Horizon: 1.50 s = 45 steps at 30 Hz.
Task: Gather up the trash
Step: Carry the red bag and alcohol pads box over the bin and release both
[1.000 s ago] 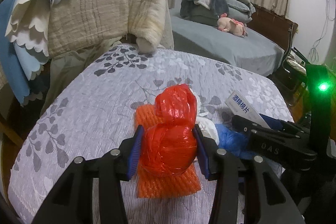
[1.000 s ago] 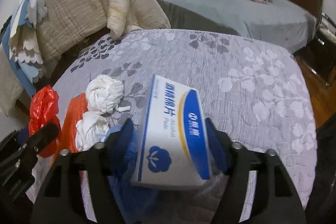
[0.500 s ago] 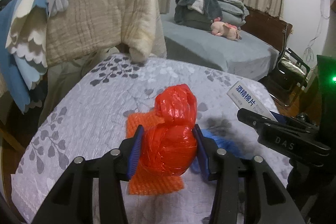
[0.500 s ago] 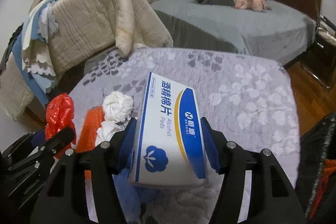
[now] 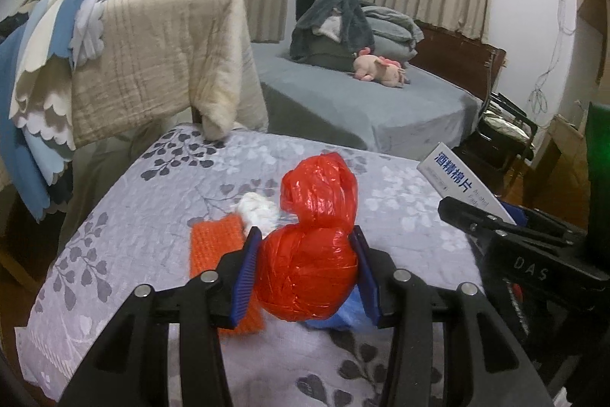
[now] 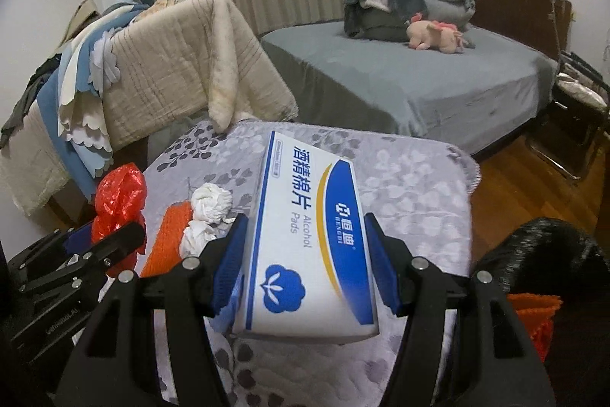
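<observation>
My left gripper [image 5: 306, 267] is shut on a knotted red plastic bag [image 5: 310, 254], held up above the grey leaf-patterned cover [image 5: 152, 239]. In the right wrist view that bag [image 6: 120, 197] shows at the left. My right gripper [image 6: 303, 264] is shut on a white and blue alcohol pads box [image 6: 309, 239], also lifted off the cover; the box's end [image 5: 457, 178] shows in the left wrist view. On the cover lie an orange net [image 5: 215, 246], white crumpled wads [image 6: 209, 212] and a blue scrap [image 5: 343, 317] partly hidden by the bag.
Beige and blue blankets [image 5: 145, 60] hang over a rail at the far left. Behind stands a grey bed [image 6: 419, 82] with piled clothes and a pink plush toy [image 6: 434, 35]. A dark folding chair [image 5: 503, 128] and wooden floor [image 6: 533, 189] lie to the right.
Both grippers have risen with their loads, the bag and the box now well above the cover. The white wads came back into the left wrist view.
</observation>
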Tool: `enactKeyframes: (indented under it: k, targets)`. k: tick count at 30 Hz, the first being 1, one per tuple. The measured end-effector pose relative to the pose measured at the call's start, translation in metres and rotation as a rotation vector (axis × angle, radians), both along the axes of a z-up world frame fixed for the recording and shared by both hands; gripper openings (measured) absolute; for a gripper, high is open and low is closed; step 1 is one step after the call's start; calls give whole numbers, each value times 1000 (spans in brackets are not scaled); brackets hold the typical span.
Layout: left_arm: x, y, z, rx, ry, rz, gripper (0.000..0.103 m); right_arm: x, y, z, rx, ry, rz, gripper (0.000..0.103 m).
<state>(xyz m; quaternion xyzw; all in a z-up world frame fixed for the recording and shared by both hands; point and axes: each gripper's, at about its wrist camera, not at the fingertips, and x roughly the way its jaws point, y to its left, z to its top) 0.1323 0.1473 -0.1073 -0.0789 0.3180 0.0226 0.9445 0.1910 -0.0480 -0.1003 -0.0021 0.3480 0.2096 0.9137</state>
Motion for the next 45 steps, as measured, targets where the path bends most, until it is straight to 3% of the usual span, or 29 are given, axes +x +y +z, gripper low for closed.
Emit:
enactKeyframes:
  k: [21, 45]
  targets:
    - [-10, -125, 25, -13, -30, -234, 46, -58, -129, 29, -45, -51, -167, 58]
    - [8, -269, 16, -5, -21, -512, 46, -82, -275, -3, -94, -6, -421, 59]
